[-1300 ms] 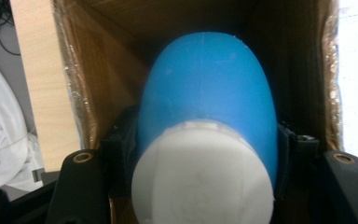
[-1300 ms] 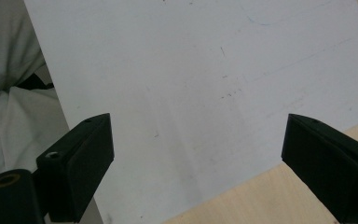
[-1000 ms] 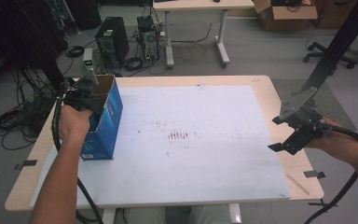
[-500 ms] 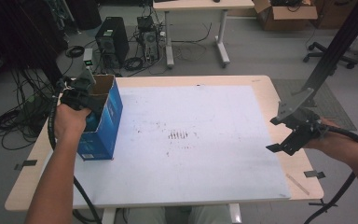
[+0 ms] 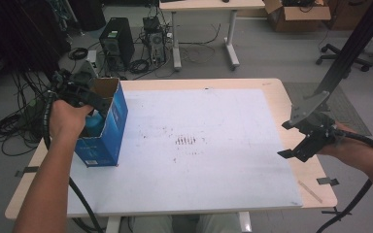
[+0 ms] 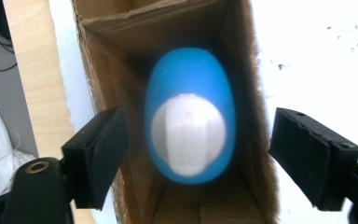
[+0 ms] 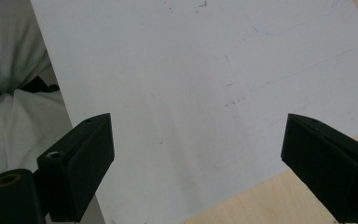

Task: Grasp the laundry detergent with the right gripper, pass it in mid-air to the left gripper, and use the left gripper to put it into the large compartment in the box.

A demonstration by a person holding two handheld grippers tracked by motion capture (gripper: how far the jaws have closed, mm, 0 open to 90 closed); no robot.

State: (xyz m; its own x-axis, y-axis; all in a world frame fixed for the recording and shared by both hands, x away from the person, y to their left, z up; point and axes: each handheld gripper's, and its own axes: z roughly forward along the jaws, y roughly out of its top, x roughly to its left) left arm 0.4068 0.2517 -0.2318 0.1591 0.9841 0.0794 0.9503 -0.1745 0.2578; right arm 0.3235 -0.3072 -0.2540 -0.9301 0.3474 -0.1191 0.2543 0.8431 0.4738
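Observation:
An open blue cardboard box (image 5: 109, 131) stands at the left edge of the white sheet (image 5: 213, 145). Inside it is a blue bottle (image 5: 93, 124) with a white cap (image 6: 188, 135), seen from above and blurred in the left gripper view. My left gripper (image 5: 93, 99) hovers over the box mouth, open, its jaws spread wider than the bottle (image 6: 189, 93) and the brown box walls (image 6: 114, 79). At the table's right edge my right gripper (image 5: 298, 145) is open and empty, its jaws wide over the sheet's corner (image 7: 191, 70).
The wooden table (image 5: 277, 92) rims the sheet, with tape strips at its edges. Cables (image 5: 9, 126) and a computer tower (image 5: 116, 46) lie on the floor to the left and behind. A black pole (image 5: 354, 43) slants up at the right. A second table (image 5: 204, 7) stands behind.
My left hand and gripper have shifted slightly back and left above the box. The right gripper has stayed where it was.

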